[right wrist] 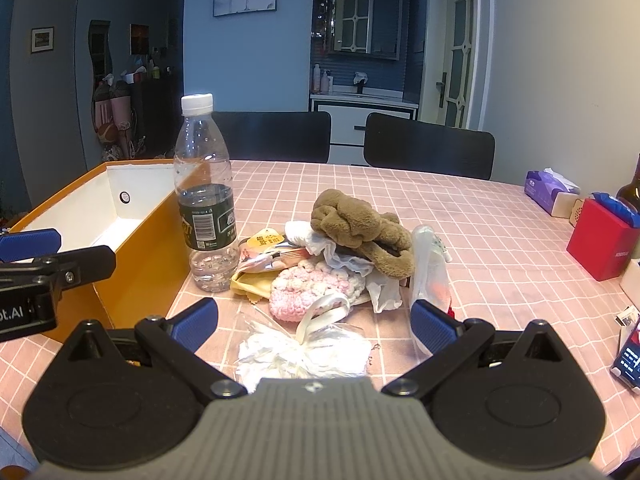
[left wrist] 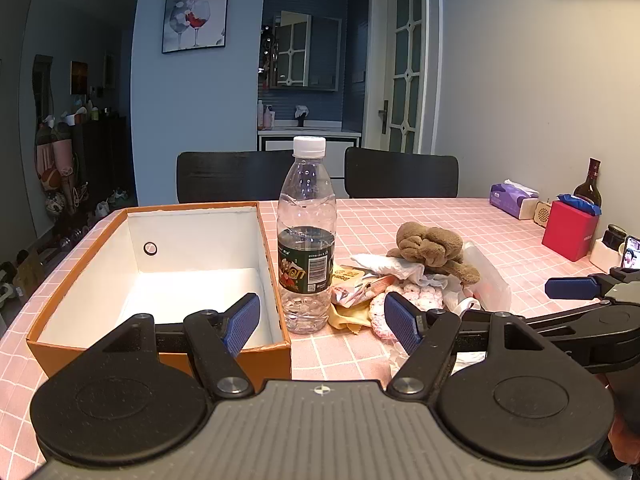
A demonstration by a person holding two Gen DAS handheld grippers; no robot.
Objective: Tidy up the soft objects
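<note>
Both tools, left tool (left wrist: 322, 322) and right tool (right wrist: 314, 320), hang wide open holding nothing, the orange box (left wrist: 276, 354) runs lengthwise away, white inside bare, while the brown plush (right wrist: 360, 230) tops the bench (right wrist: 500, 248) heap beside the upright bottle (right wrist: 205, 200).

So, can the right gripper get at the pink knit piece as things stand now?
Probably yes. The right gripper is open and the pink knit piece lies just ahead of it, uncovered on its near side. Only a white ribboned bag lies low between them, and the bottle stands off to the left.
</note>
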